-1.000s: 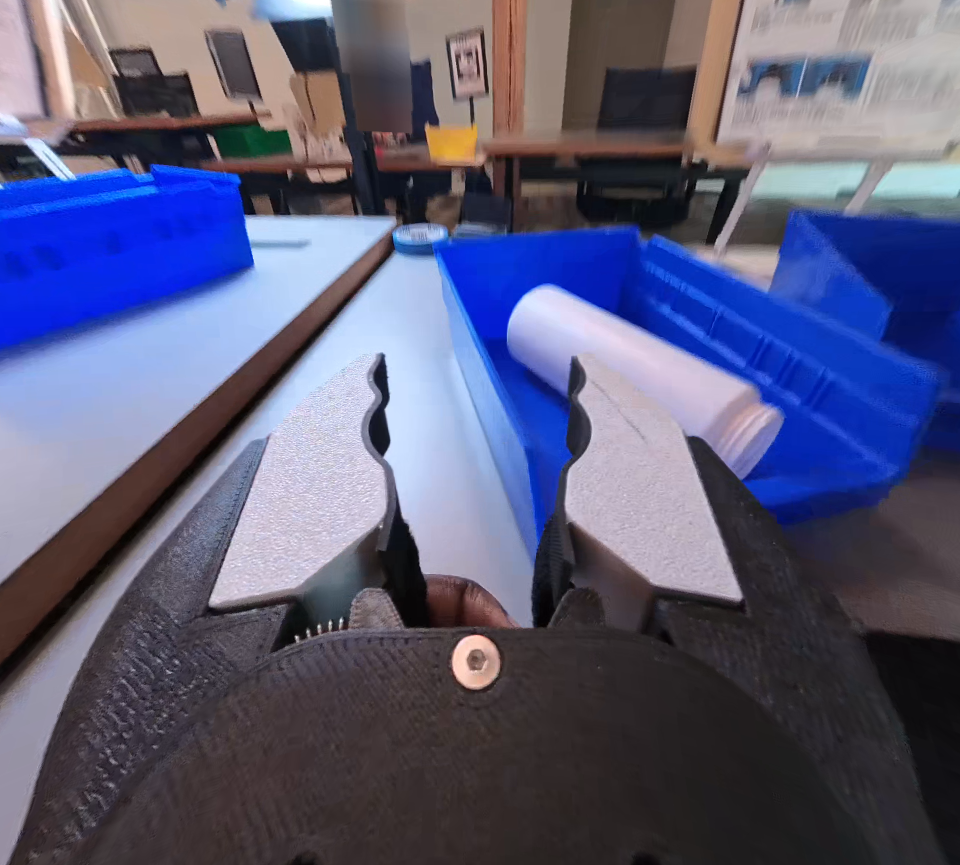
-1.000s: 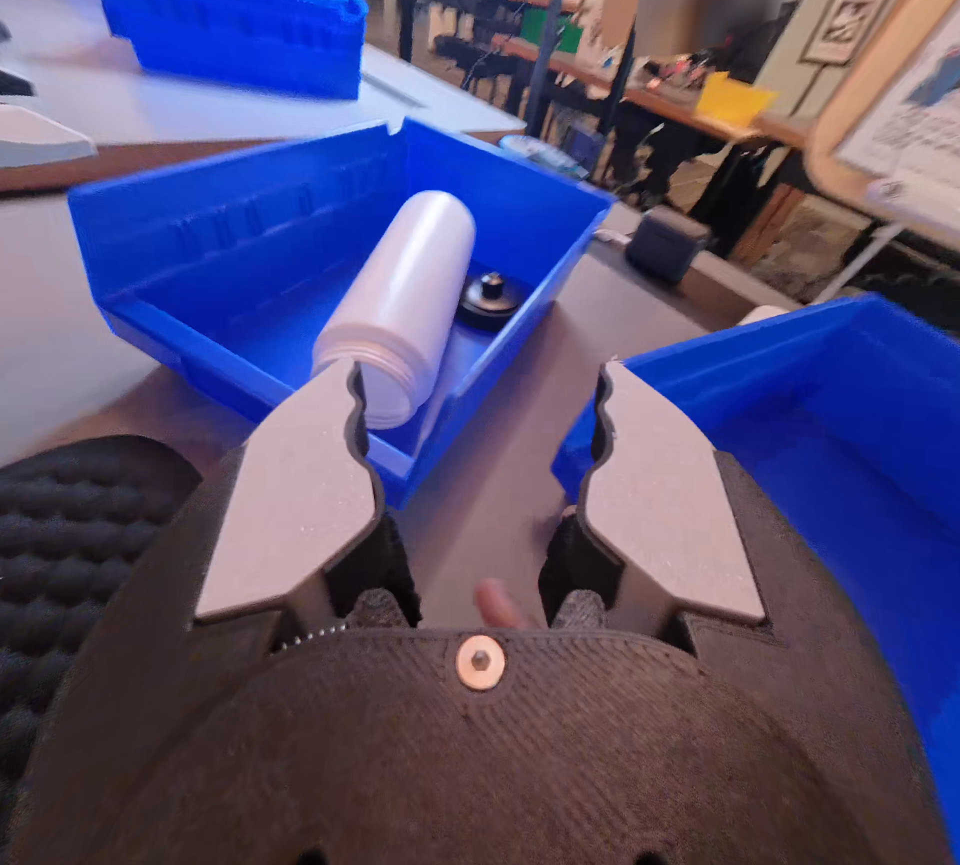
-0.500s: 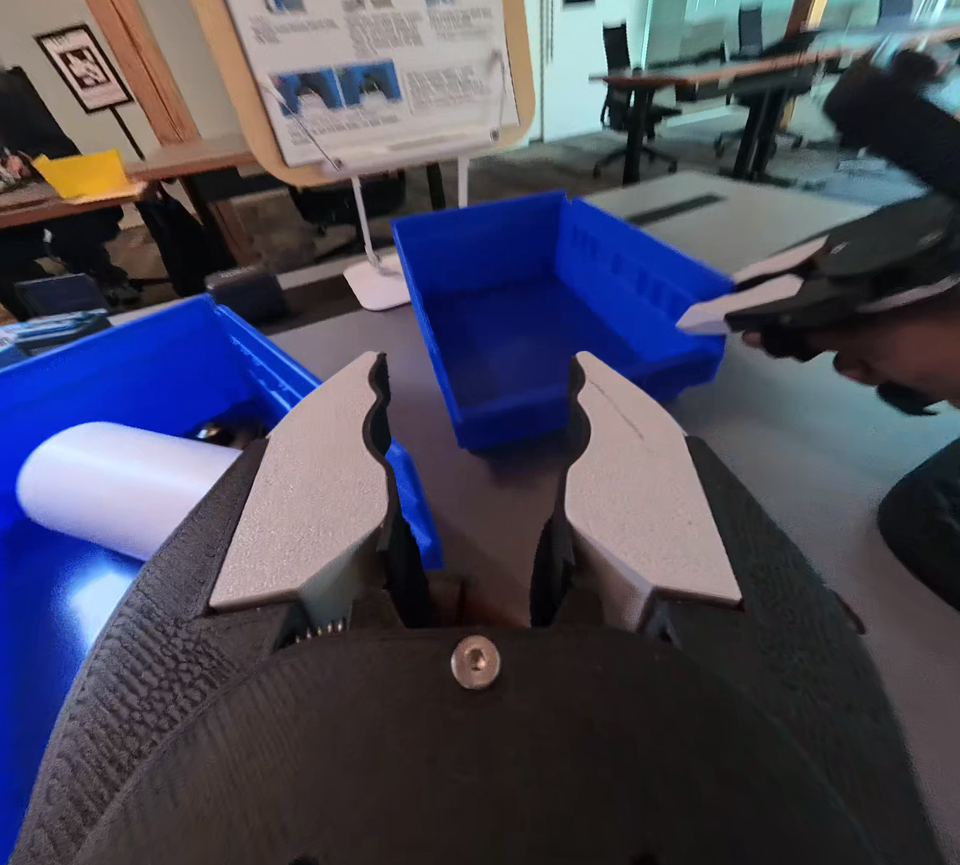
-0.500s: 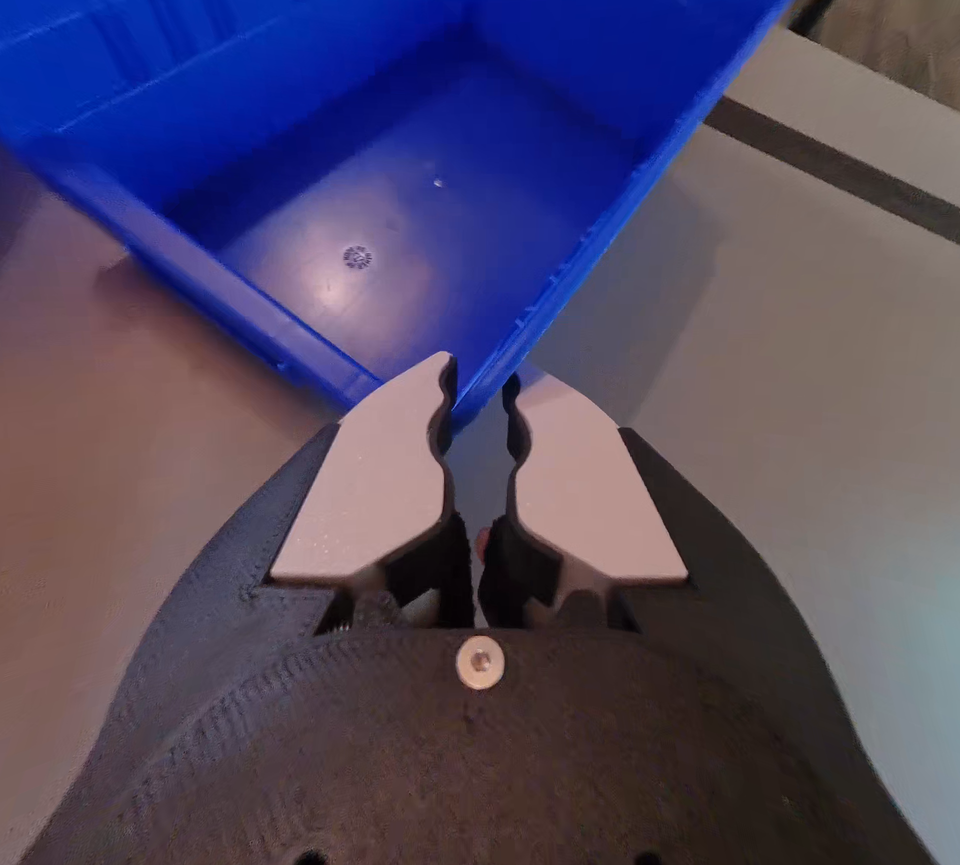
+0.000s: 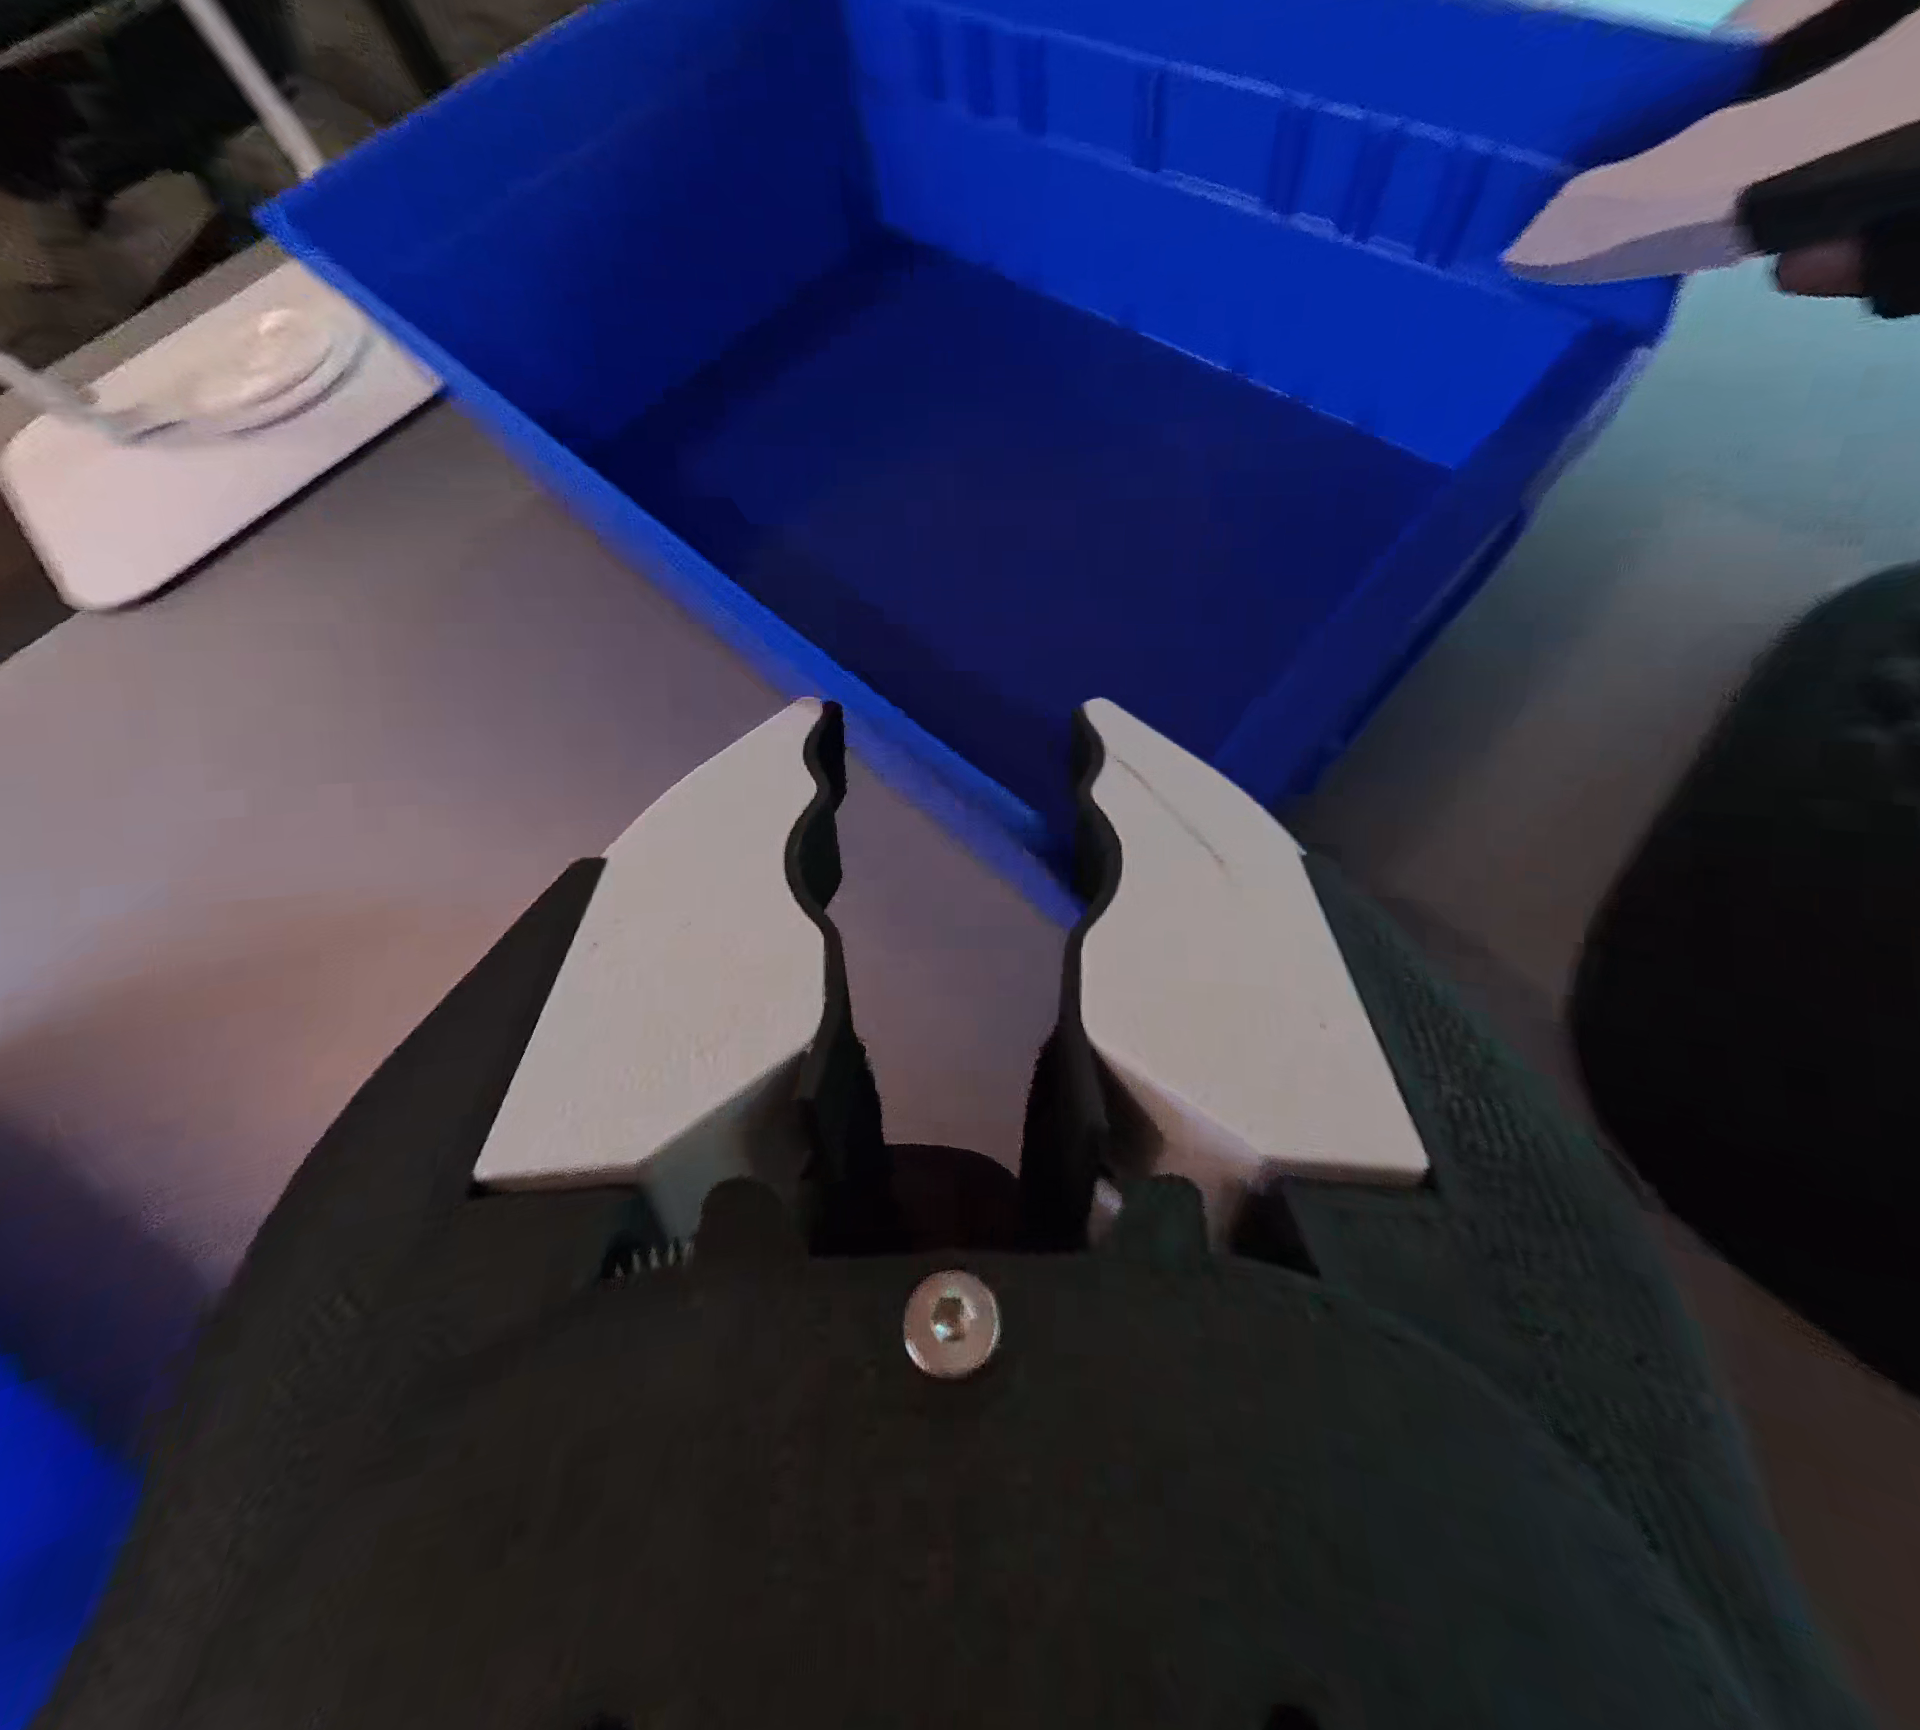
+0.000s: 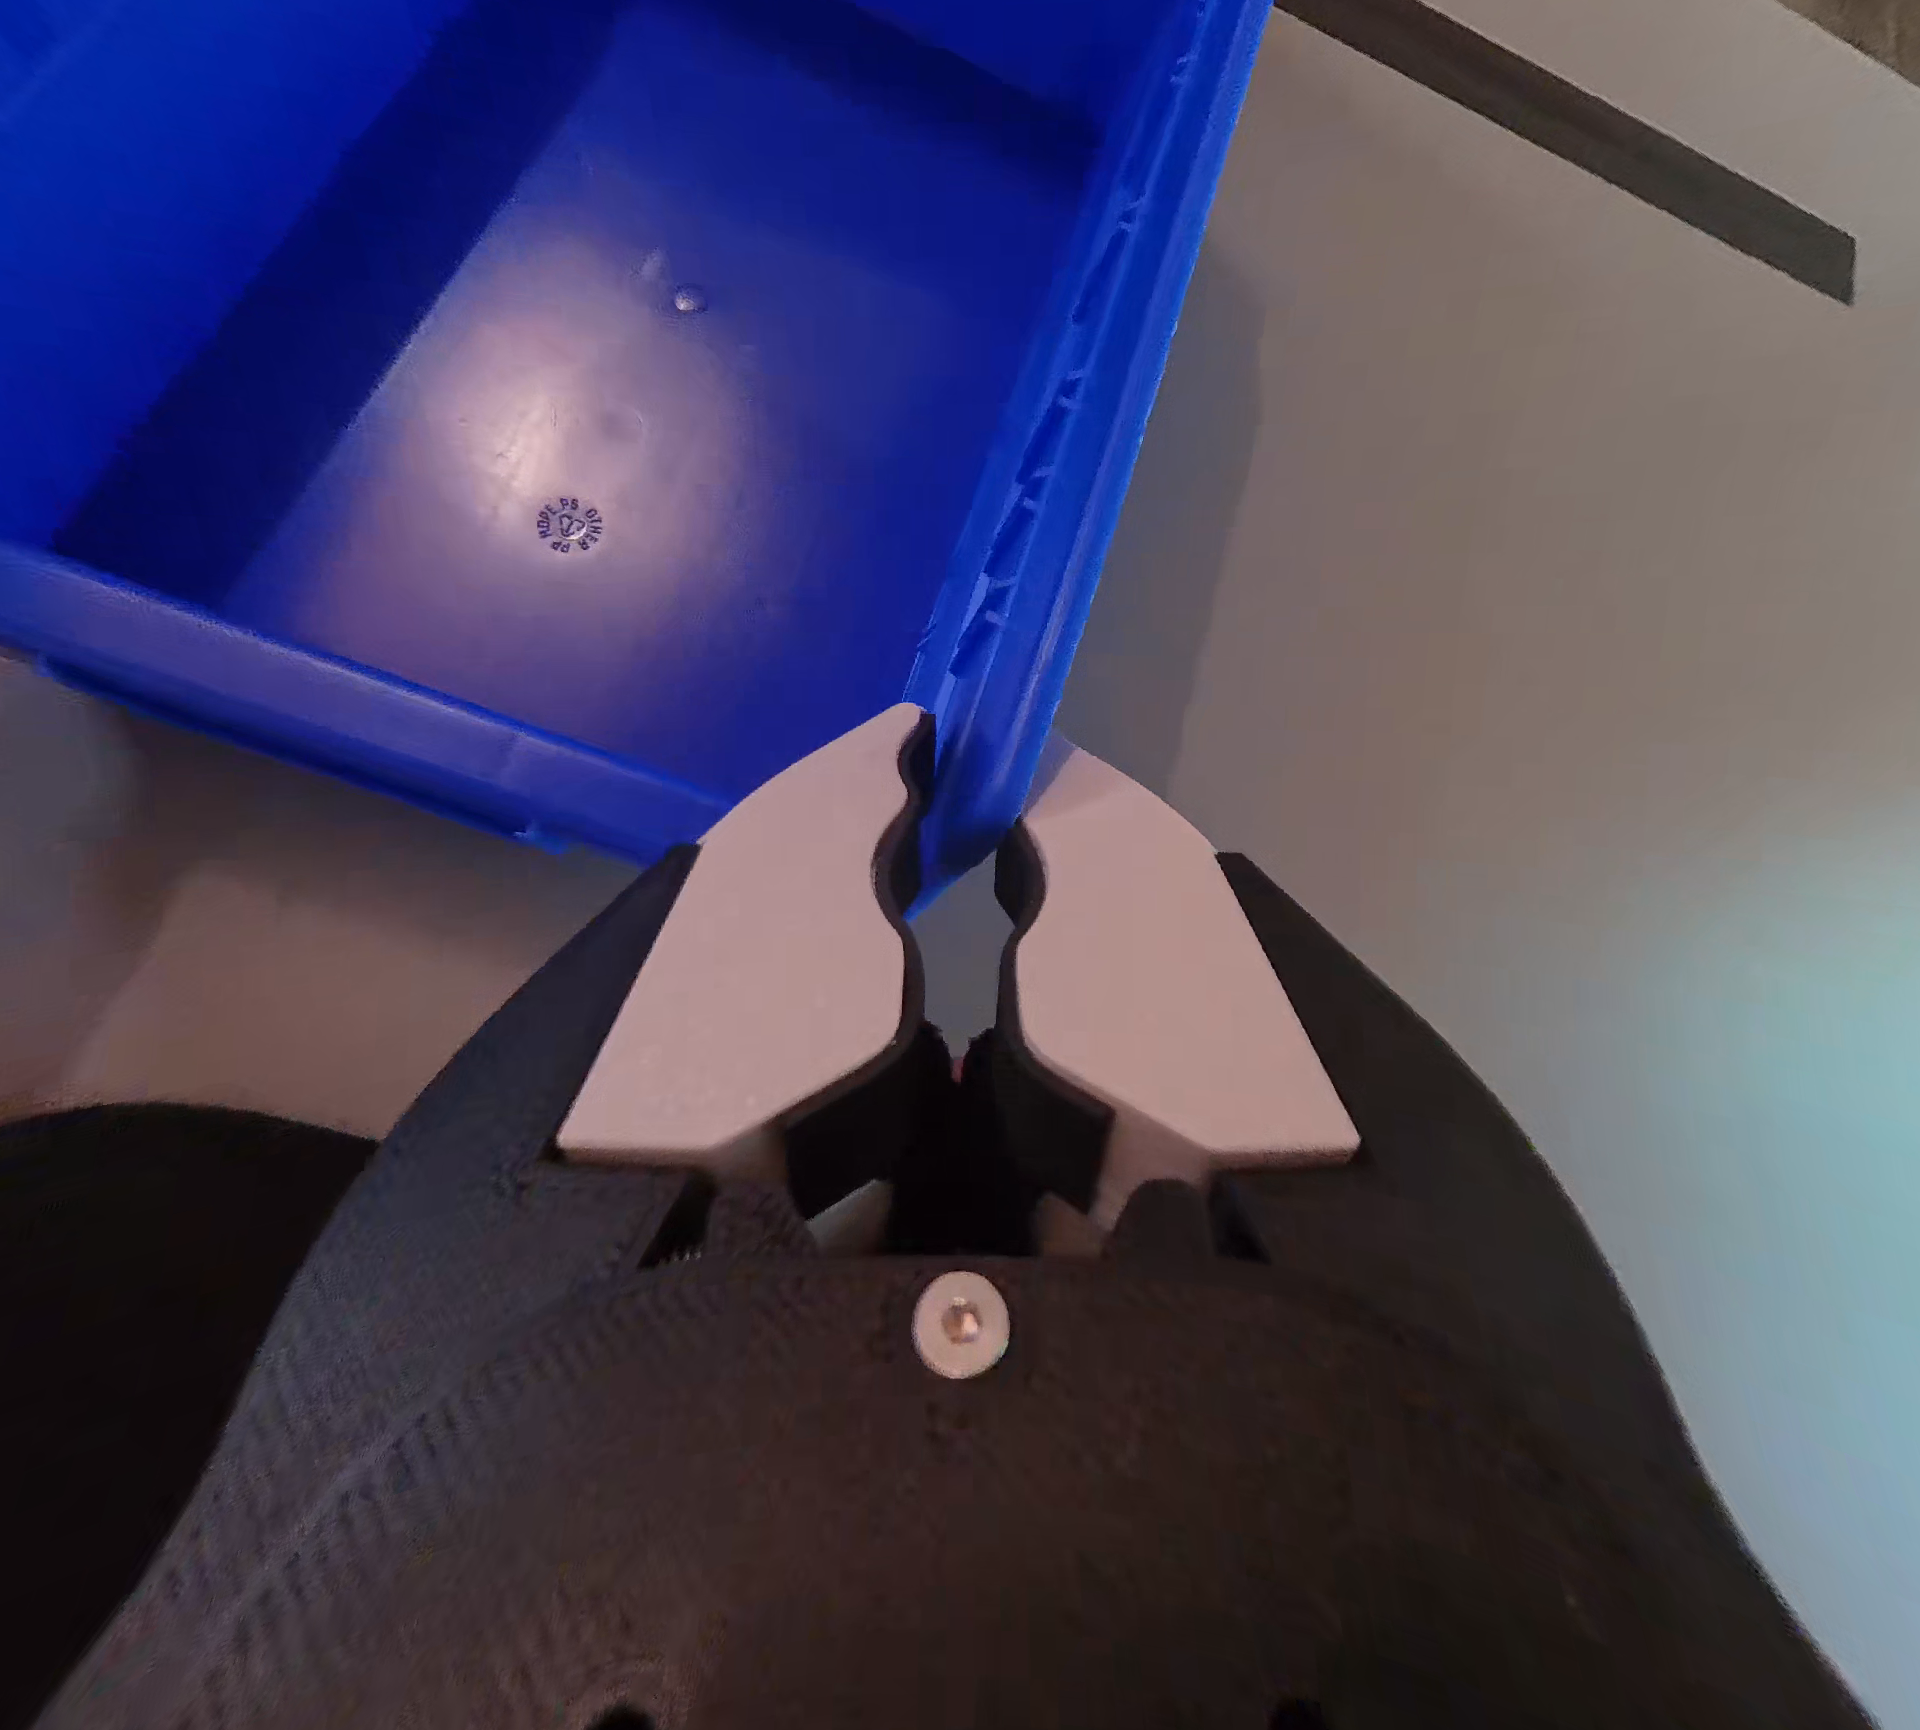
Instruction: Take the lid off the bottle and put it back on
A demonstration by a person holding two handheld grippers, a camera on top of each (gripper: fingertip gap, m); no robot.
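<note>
- The left wrist view sits just behind the left gripper (image 5: pixel 951 807), angled down and forward over a grey tabletop (image 5: pixel 312 797) toward one corner of an open blue plastic bin (image 5: pixel 623 153).
- The right wrist view looks steeply down, very near the same blue plastic bin (image 6: pixel 1081 433), above another corner.
- Both views share the bin; the left one also catches the right gripper (image 5: pixel 1621 226) at the far rim.

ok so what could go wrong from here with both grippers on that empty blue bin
The right gripper pinches only the corner of the blue bin, so it could slip off. The left gripper straddles the near wall without closing, so a one-sided pull might twist or tip the bin. No bottle is in view.
</note>
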